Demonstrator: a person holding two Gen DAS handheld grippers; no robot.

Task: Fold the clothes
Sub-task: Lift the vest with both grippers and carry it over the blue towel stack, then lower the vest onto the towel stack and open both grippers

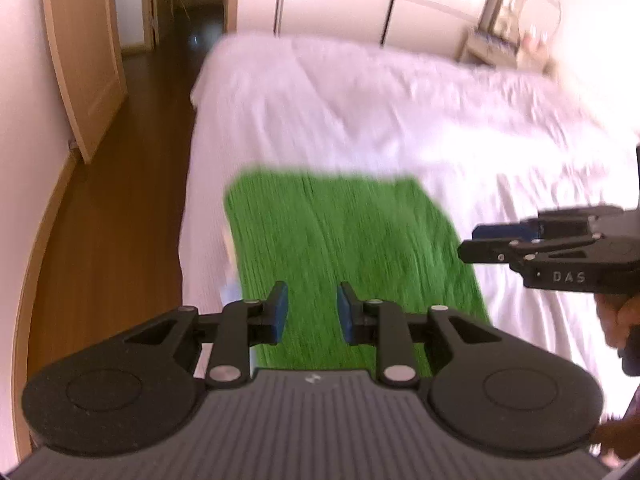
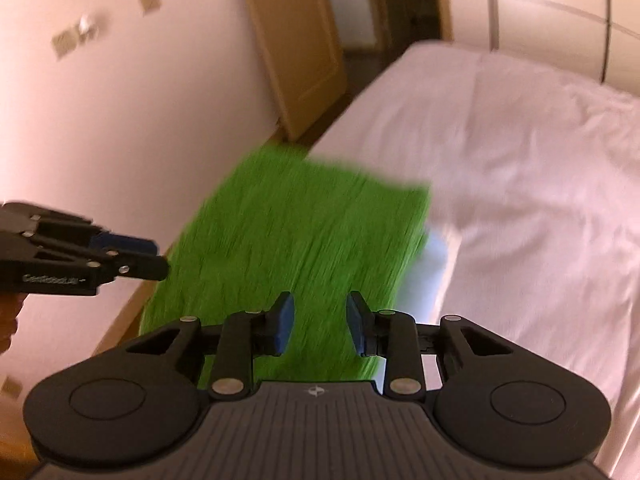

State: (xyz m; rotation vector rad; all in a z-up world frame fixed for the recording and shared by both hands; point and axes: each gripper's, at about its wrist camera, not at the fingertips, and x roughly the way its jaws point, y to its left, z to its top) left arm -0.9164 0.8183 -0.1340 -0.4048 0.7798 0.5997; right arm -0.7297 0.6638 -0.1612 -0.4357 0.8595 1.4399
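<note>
Left gripper (image 1: 312, 312) hangs over the near end of the green cloth (image 1: 344, 248), blue pads apart, nothing between them. The cloth lies flat as a rough rectangle on the white bed (image 1: 400, 112), close to the bed's left edge. In from the right comes the right gripper (image 1: 470, 242), held side-on above the sheet beside the cloth's right edge, a hand (image 1: 618, 320) gripping its handle. Wooden floor (image 1: 116, 216) and an open door (image 1: 84, 60) far left.

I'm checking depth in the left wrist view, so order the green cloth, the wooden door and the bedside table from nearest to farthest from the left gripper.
Measured from the left gripper:
1. Green cloth, right under and ahead of the fingers, on the bed.
2. Wooden door, off to the left across the floor.
3. Bedside table, far right, beyond the bed.
</note>
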